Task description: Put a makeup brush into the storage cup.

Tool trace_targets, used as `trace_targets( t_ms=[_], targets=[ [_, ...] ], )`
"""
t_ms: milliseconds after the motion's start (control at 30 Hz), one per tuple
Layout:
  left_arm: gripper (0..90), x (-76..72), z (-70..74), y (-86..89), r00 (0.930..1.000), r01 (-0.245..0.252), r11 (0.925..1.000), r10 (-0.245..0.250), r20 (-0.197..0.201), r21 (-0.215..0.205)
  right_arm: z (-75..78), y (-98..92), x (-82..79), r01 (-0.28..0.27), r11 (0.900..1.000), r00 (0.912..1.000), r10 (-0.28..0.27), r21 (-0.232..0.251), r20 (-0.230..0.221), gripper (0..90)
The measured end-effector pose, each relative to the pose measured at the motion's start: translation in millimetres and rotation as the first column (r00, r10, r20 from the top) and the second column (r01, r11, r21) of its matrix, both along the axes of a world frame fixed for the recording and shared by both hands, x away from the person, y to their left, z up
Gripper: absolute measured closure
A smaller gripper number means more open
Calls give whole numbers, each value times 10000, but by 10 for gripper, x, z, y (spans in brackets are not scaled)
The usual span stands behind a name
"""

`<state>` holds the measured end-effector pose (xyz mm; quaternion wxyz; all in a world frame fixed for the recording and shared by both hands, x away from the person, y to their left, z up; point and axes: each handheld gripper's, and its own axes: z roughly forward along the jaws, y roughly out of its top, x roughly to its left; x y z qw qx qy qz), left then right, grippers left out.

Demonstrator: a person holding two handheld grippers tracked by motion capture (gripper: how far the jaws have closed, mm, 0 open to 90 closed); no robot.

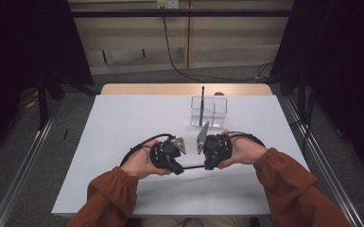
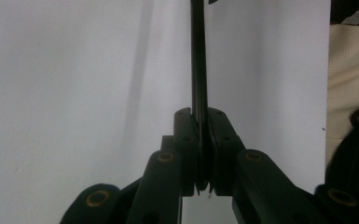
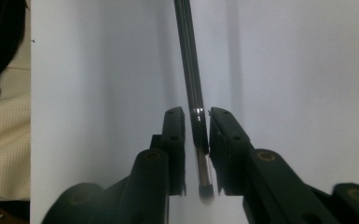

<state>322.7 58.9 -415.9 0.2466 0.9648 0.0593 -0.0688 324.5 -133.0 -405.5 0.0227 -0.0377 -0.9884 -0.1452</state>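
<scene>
A thin dark pen (image 1: 194, 167) lies level between the two grippers, low over the white table (image 1: 123, 123) near its front edge. My left gripper (image 1: 182, 169) is shut on one end. In the left gripper view the pads pinch the black shaft (image 2: 198, 56), which runs straight ahead from the gripper (image 2: 203, 140). My right gripper (image 1: 207, 166) faces it from the right. In the right gripper view the pen (image 3: 189, 60) passes between the jaws of the gripper (image 3: 196, 135). A small gap shows beside it, so the pads do not press.
A clear plastic container (image 1: 209, 111) stands on the table behind the grippers, with another black pen (image 1: 202, 101) upright in it. The person's beige lap (image 2: 349, 84) shows past the table's front edge. Metal rails run along both sides of the table.
</scene>
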Motion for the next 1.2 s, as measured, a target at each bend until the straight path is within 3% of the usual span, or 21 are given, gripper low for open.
trace_targets(
  t_ms=[67,233,333,467,600,733,767,1200],
  targets=[
    [841,-17,-4,-2,9998,-113,9999,111,-180,-76,3,-4,2,80,9999,10000,-81,133,46,695],
    [840,-12,2,17,9997,-185,9996,182,-131,-233,21,-24,13,219,9985,9997,-213,501,-107,566],
    [840,-9,0,42,9998,-149,9997,147,-95,-186,24,-43,1,320,9978,9995,-316,588,-85,508],
    [840,9,-16,92,9991,-236,9996,231,-343,-140,29,-86,3,536,9952,9986,-538,820,-1,407],
    [840,24,11,164,9987,-411,9988,403,-298,-265,36,-127,-6,514,9923,9987,-515,1129,-22,364],
    [840,19,17,247,9971,-680,9972,670,-355,-301,27,-197,-9,814,9885,9966,-823,1276,18,302],
    [840,27,16,264,9979,-558,9982,551,-336,-204,26,-221,-12,879,9871,9960,-889,1336,16,290],
    [839,-19,-54,542,9900,-1360,9882,1328,-470,-709,3,-424,-95,1326,9707,9906,-1369,2006,78,180]
  ],
)
